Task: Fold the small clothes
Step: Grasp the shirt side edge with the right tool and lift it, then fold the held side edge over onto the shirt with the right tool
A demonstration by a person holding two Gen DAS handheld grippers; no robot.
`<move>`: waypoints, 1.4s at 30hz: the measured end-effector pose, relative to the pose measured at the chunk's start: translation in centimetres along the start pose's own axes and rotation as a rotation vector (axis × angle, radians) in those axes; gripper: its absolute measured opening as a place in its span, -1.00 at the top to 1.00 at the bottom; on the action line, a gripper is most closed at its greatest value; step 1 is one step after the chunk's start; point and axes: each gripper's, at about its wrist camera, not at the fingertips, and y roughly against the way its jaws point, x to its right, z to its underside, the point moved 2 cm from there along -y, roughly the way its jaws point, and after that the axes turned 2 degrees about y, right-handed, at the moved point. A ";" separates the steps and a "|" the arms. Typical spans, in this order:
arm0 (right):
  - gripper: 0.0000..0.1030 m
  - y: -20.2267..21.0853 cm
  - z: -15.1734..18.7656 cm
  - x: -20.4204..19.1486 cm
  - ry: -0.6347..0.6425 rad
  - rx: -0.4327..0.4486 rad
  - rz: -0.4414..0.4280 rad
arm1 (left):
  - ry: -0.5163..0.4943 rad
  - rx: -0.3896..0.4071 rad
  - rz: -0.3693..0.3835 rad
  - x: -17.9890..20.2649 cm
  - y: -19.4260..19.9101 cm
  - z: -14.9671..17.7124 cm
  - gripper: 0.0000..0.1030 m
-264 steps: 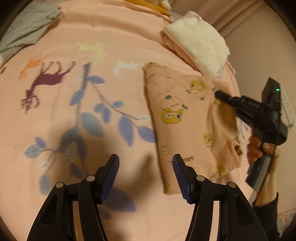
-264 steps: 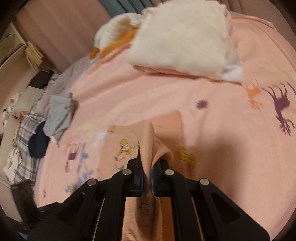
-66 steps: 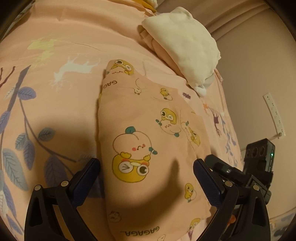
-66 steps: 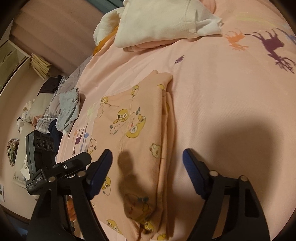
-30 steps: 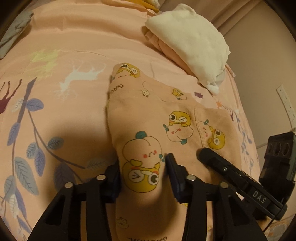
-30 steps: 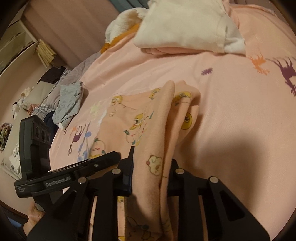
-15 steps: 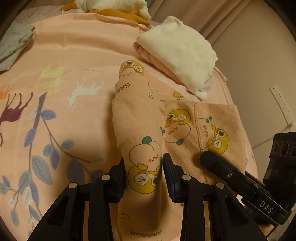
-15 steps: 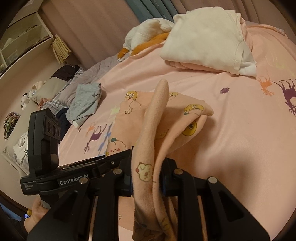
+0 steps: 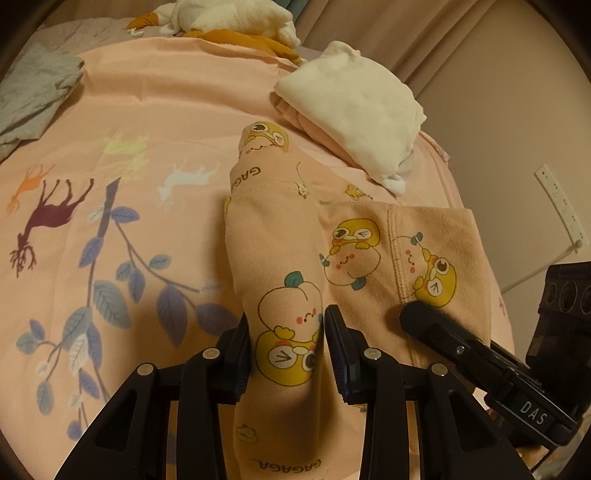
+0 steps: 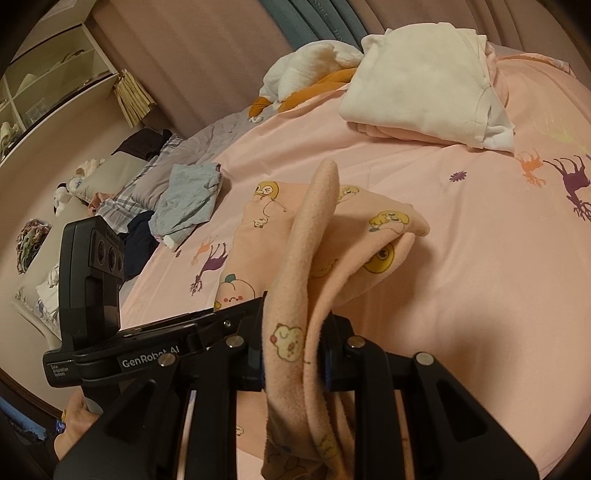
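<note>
A small peach garment (image 9: 280, 236) printed with yellow cartoon figures lies partly folded on the pink bedsheet (image 9: 155, 103). My left gripper (image 9: 288, 332) is shut on the near left edge of it, the fabric bunched between the pads. My right gripper (image 10: 295, 350) is shut on the near right edge, where a thick fold (image 10: 314, 229) stands up out of the jaws. Both near corners hang raised above the bed while the far end still rests on the sheet. Each gripper shows in the other's view, the right one (image 9: 443, 332) beside the garment, the left one (image 10: 207, 328) low at left.
A folded white and pink pile (image 9: 354, 107) sits just beyond the garment. A white and orange plush (image 9: 236, 22) lies at the head of the bed. Grey clothes (image 10: 188, 199) and more laundry lie along the far side. A wall with a socket strip (image 9: 561, 210) is at right.
Both grippers have lifted with the garment's near edge; the fold in the right gripper now stands taller and more of the cloth is off the sheet.
</note>
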 end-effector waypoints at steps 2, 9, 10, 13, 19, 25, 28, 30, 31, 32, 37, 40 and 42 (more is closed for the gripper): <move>0.58 0.3 0.3 -0.3 0.000 0.000 -0.004 | 0.003 -0.003 -0.001 0.0 0.2 0.2 0.31; 0.58 1.0 1.2 -1.5 0.003 -0.005 -0.014 | 0.001 -0.001 -0.005 0.0 0.7 0.6 0.32; 0.58 1.1 1.3 -1.6 0.004 -0.005 -0.015 | 0.001 -0.001 -0.006 0.0 0.8 0.7 0.32; 0.58 1.4 1.6 -2.1 0.008 -0.006 -0.019 | 0.000 0.001 -0.009 0.0 1.0 0.8 0.31; 0.58 1.3 1.9 -2.4 0.007 -0.011 -0.028 | 0.008 0.007 -0.019 -0.1 1.3 0.9 0.31; 0.58 0.5 1.7 -2.5 0.012 -0.019 -0.030 | 0.017 0.012 -0.034 -0.6 1.1 0.9 0.32; 0.58 -0.3 1.6 -2.5 0.011 -0.028 -0.028 | 0.024 0.008 -0.042 -1.1 0.9 0.9 0.31; 0.58 -0.8 1.5 -2.7 0.012 -0.035 -0.031 | 0.030 0.007 -0.050 -1.5 0.7 0.7 0.31; 0.58 -1.1 1.4 -2.7 0.013 -0.038 -0.033 | 0.033 0.008 -0.053 -1.8 0.7 0.5 0.31; 0.58 -1.5 1.3 -2.7 0.012 -0.044 -0.037 | 0.036 0.008 -0.056 -2.0 0.7 0.4 0.31; 0.58 -2.9 0.8 -2.8 0.002 -0.052 -0.043 | 0.054 0.007 -0.070 -3.1 0.2 -0.5 0.32; 0.58 -3.3 0.4 -2.9 -0.003 -0.048 -0.045 | 0.048 0.011 -0.080 -3.3 0.1 -1.0 0.31; 0.58 -3.4 0.1 -2.9 0.000 -0.045 -0.044 | 0.043 0.014 -0.083 -3.3 -0.1 -1.4 0.31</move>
